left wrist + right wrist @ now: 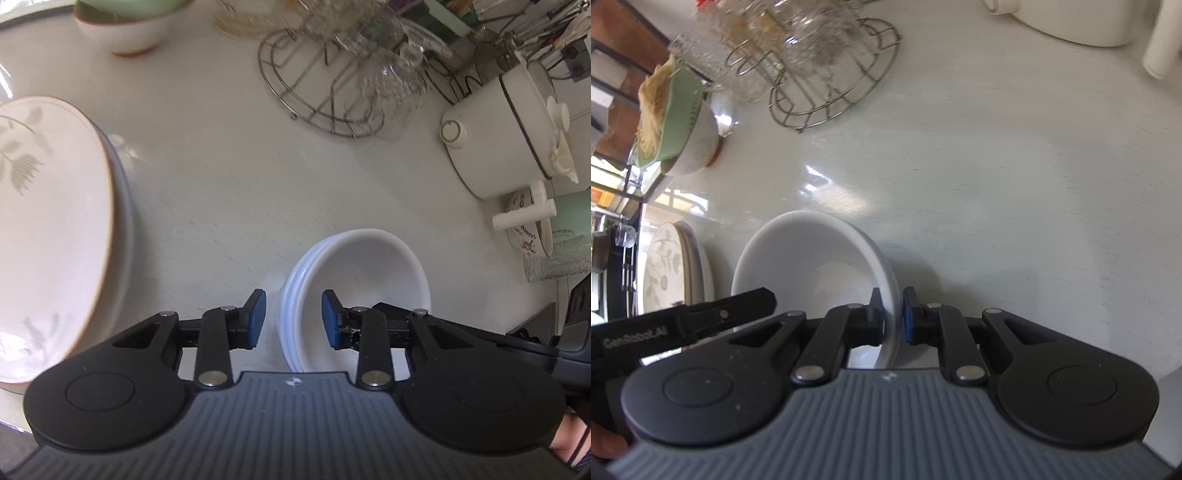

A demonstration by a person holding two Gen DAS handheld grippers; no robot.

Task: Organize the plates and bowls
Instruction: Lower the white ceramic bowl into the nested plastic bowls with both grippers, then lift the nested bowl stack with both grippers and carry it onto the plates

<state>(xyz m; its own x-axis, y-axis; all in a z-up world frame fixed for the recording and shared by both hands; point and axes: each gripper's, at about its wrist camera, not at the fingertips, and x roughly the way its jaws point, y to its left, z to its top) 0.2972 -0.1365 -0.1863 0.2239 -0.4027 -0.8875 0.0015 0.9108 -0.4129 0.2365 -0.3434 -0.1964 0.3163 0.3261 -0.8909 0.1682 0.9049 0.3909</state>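
Bowls (820, 266) stacked, glazed, slippery, breakable; right gripper (891, 314) pinches top rim; left gripper (293, 317) straddles opposite rim, unclamped.

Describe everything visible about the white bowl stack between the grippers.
The white bowl stack looks like glossy plain ceramic; its side shows several nested rims as ridges. It is empty and sits upright on the pale tabletop, right of the floral plates. The right gripper is shut on its rim, one finger inside, one outside. The left gripper straddles the opposite rim, its pads apparently not touching.
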